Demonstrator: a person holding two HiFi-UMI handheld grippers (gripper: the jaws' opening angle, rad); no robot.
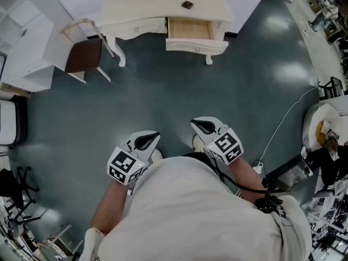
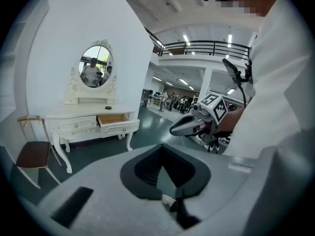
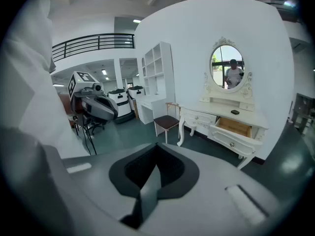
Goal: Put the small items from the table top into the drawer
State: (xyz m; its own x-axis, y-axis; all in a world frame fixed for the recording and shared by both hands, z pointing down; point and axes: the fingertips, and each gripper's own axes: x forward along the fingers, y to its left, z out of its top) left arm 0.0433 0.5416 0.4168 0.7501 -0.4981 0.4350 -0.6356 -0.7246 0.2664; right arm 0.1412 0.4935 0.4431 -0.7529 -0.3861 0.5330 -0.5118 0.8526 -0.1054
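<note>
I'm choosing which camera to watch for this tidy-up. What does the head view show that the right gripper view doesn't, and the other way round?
Only the head view: the right gripper seen whole from above, and a white cable beside the person. Only the right gripper view: the oval mirror and a balcony railing. Both: the dressing table, its open drawer, the small dark item on top, the chair and the left gripper.

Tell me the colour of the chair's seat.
The chair seat is dark brown; the head view shows it best.
</note>
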